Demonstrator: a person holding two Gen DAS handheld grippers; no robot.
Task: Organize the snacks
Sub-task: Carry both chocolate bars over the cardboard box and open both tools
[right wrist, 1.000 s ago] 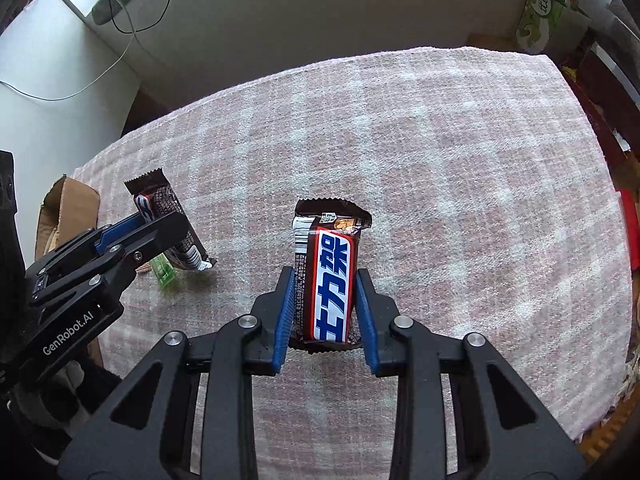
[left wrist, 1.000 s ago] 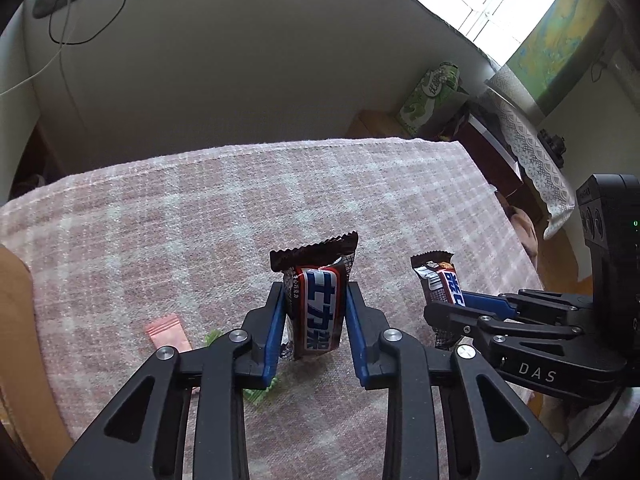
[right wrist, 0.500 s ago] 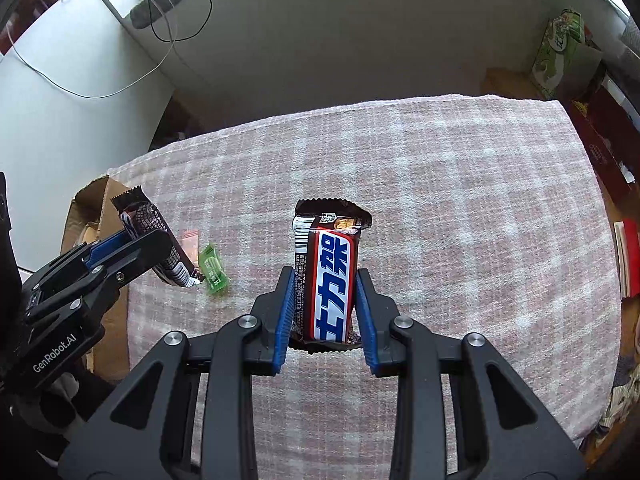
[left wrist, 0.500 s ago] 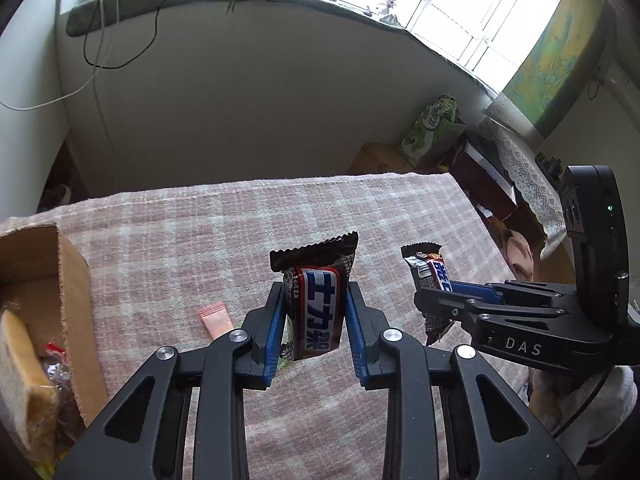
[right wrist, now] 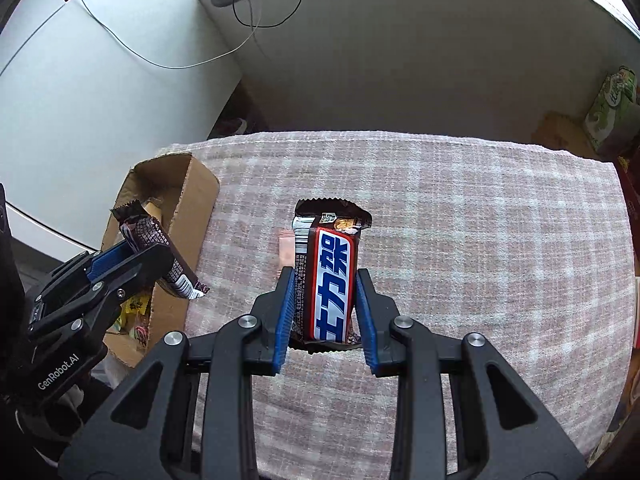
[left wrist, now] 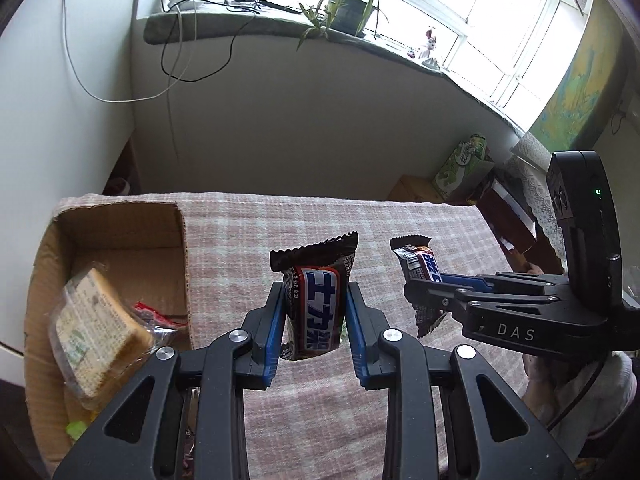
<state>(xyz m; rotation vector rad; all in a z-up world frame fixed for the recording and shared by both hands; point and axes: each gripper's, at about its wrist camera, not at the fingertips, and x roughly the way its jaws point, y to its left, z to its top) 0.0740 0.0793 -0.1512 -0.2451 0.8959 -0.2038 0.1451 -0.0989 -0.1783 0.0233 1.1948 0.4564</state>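
Observation:
My left gripper [left wrist: 314, 314] is shut on a brown chocolate bar [left wrist: 316, 304] with a blue and white label, held upright above the checked tablecloth. My right gripper [right wrist: 325, 300] is shut on a second chocolate bar [right wrist: 330, 276] of the same kind. In the left wrist view the right gripper [left wrist: 424, 292] holds its bar [left wrist: 420, 270] just to the right. In the right wrist view the left gripper [right wrist: 132, 260] holds its bar [right wrist: 158, 248] over the edge of an open cardboard box [right wrist: 188, 232]. The box [left wrist: 120, 236] holds a wrapped cake slice [left wrist: 96, 328] and other snacks.
A pink sachet [right wrist: 286, 246] lies on the pink checked tablecloth [right wrist: 480, 240] behind the right bar. A white wall and a windowsill with cables and a plant [left wrist: 348, 4] stand beyond the table's far edge. A green bag [left wrist: 464, 164] sits on the floor at the right.
Both grippers have lifted and drawn back toward the left with their bars. The cardboard box has come into fuller view, and the left bar now hangs by its rim.

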